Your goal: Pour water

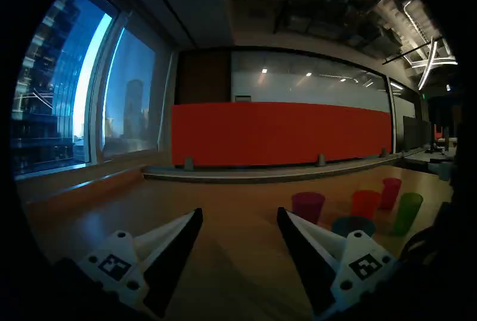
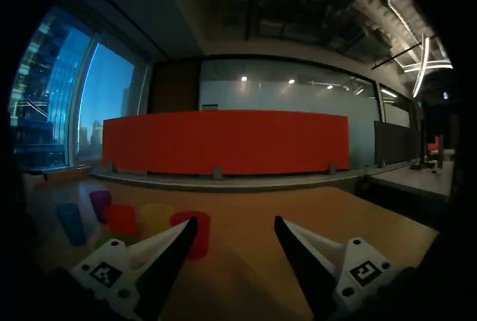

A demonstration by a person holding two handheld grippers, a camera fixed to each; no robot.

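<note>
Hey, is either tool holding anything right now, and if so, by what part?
Nothing is held. The left tool and the right tool are both open, with bare wooden table in each gap; the coloured cups stand untouched.

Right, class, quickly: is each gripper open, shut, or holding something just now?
Left gripper: open, holding nothing.
Right gripper: open, holding nothing.

A magenta cup (image 1: 308,205), an orange cup (image 1: 365,203), a green cup (image 1: 408,212) and a teal cup (image 1: 353,225) are seen against the brown table (image 1: 179,198), a red panel (image 1: 280,132) is seen, and black-and-white markers (image 1: 114,266) are borne by the white left tool (image 1: 239,210).
</note>
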